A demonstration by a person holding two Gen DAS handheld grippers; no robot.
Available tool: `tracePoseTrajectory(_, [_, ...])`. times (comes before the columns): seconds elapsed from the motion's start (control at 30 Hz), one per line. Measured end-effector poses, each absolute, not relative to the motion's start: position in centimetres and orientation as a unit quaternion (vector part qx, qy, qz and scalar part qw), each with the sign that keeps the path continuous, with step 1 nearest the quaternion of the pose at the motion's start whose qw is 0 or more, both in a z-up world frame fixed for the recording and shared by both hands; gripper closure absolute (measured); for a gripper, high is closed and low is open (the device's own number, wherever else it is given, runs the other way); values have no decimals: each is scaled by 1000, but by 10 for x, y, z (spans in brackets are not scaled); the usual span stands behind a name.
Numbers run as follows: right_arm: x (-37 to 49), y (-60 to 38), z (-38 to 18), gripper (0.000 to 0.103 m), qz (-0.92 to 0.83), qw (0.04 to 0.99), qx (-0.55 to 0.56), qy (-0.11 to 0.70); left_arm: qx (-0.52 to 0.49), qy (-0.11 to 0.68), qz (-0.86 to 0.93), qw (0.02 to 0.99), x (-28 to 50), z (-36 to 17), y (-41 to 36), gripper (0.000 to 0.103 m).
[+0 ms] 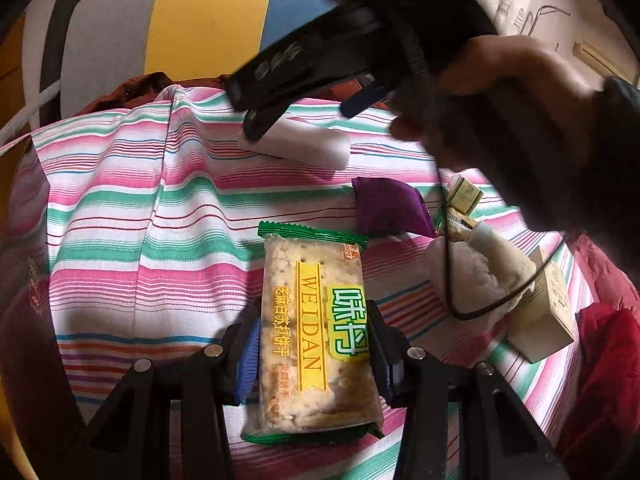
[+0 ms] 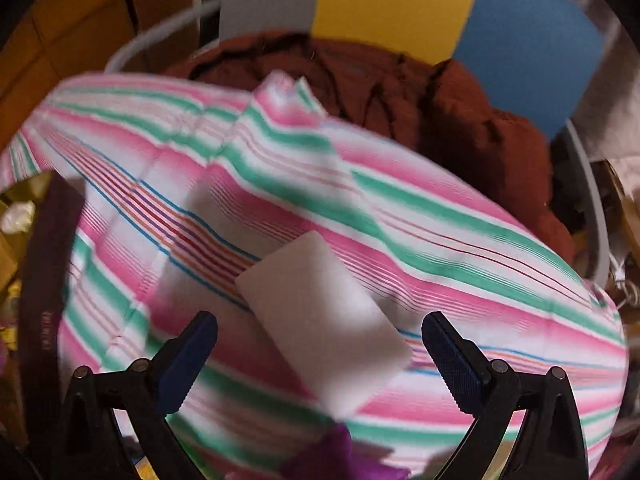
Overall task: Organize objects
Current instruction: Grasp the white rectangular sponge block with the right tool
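Left gripper [image 1: 314, 356] pinches green-edged plastic cracker packet [image 1: 312, 336] across its width — light, brittle, crinkly. Right gripper [image 2: 320, 356] spread wide over white foam block [image 2: 320, 320] — soft, take long sides.

Black tongs [image 2: 320, 356] with ribbed blue pads [image 2: 452, 354], silver screws, black cable, dark sleeve [image 1: 616, 152]

A striped cloth [image 1: 140, 208] is covering the surface, filling most of the frame. Lying on it are a white sponge block [image 1: 300, 146] at upper centre, a purple packet [image 1: 390, 206], a cracker packet [image 1: 314, 332] at lower centre, and small boxes [image 1: 548, 312] at right.
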State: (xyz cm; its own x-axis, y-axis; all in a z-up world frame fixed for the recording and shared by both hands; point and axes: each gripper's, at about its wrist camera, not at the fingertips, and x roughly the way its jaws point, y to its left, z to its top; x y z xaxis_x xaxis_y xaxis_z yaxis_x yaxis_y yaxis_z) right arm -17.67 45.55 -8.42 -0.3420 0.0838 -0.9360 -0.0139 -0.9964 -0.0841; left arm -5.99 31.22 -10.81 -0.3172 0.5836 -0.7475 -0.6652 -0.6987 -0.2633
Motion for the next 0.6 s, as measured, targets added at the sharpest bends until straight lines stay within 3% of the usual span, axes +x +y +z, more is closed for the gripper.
tracePoseTrajectory(0.13, [-185,463,-103,4,806,45,-590,-20,-437,48,811,385,-59,-109,313,57])
tracePoseTrajectory(0.2, [-179,465,-103,23,807,35,-590,-7,-437,47,812,385,-59,-109,313,57])
tracePoseTrajectory(0.27, [-168,464,-97,30,811,36,-584,-7,-435,51,812,385,-59,-109,314,57])
tracePoseTrajectory(0.6, [-72,462,-40,31,854,71,-512,63,-426,75,819,376,-53,-108,318,57])
